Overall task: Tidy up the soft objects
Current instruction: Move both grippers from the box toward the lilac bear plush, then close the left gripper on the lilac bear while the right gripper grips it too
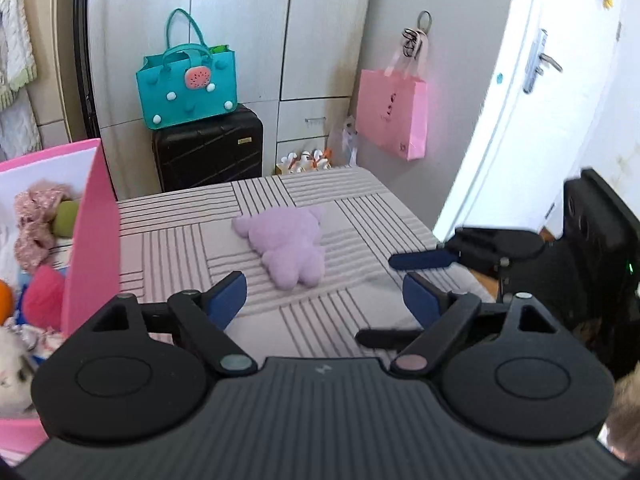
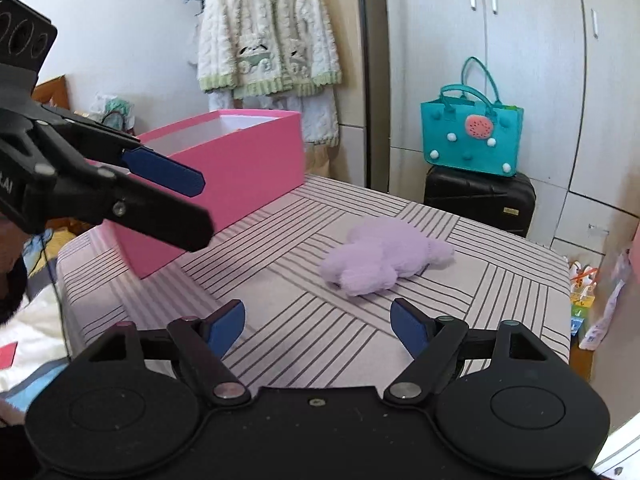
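A lilac plush bear (image 1: pixel 288 248) (image 2: pixel 380 260) lies flat on the striped table cover (image 1: pixel 180 248) (image 2: pixel 280 292), apart from both grippers. My left gripper (image 1: pixel 324 300) (image 2: pixel 206 210) is open and empty, just short of the bear. My right gripper (image 2: pixel 318 322) (image 1: pixel 376 299) is also open and empty, coming at the bear from the other side. An open pink box (image 1: pixel 92 240) (image 2: pixel 224 168) stands at the table's left end. In the left wrist view it holds several soft toys (image 1: pixel 40 220), among them pink, green and white ones.
A teal felt bag (image 1: pixel 188 84) (image 2: pixel 472 136) sits on a black suitcase (image 1: pixel 208 152) (image 2: pixel 480 200) behind the table. A pink paper bag (image 1: pixel 394 114) hangs on a cabinet beside a white door (image 1: pixel 520 120). A fleecy white cardigan (image 2: pixel 268 40) hangs behind the box.
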### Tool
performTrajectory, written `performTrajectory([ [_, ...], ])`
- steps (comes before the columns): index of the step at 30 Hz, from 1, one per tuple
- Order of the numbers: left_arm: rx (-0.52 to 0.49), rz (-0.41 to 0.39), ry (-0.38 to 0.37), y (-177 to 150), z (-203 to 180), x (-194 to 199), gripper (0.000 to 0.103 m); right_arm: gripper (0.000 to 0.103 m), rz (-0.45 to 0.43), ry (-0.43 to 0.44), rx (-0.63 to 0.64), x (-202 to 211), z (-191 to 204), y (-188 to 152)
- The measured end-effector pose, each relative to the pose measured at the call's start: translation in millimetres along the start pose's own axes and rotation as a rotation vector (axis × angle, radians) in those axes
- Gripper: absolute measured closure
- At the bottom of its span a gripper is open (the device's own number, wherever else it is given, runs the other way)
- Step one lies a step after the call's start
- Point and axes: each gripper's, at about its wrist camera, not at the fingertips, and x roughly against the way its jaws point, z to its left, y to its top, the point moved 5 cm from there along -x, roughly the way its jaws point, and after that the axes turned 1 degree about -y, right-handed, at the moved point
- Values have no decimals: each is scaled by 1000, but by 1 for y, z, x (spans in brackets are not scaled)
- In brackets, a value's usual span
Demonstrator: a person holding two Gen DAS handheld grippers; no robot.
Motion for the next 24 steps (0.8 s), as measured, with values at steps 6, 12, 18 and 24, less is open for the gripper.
performTrajectory([
  [6,40,4,49,6,10,-41,11,18,35,-12,0,-25,-13,-1],
  [12,134,15,40,10,25,-74,11,12,48,-13,23,-53,-21,5],
  [18,195,50,92,15,42,-106,12,11,91,-28,15,-84,-38,14],
  [24,179,52,90,24,43,-126,25,11,120,0,-4,-103,-45,21],
])
